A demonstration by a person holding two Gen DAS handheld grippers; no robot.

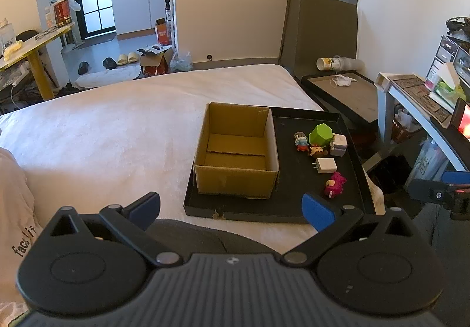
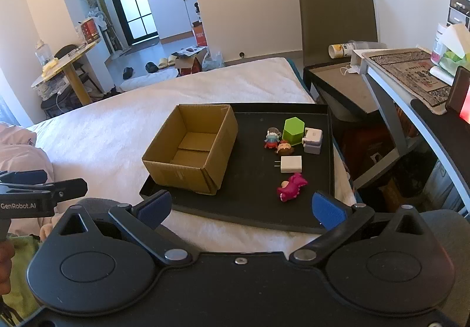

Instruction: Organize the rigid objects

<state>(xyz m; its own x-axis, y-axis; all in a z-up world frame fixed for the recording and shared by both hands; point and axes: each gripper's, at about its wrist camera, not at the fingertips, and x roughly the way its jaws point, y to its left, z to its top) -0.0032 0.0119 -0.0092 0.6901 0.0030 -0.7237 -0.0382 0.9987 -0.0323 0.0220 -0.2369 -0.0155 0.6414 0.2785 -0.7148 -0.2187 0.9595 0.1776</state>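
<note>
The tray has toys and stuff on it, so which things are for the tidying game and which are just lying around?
For tidying: cardboard box, pink toy, white charger, green block, two small figures, small grey box.

Lying about: slippers, paper cup, face mask.

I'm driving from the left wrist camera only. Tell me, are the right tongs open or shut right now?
Observer: Open and empty. The right tongs hover at the near edge of the black tray.
Operator: What lies ahead of them?
Observer: The pink toy, between the pads' lines and nearer the right pad.
Operator: Anything against the box's outer right wall?
Observer: No. That side of the cardboard box is bare, with nothing touching it.
</note>
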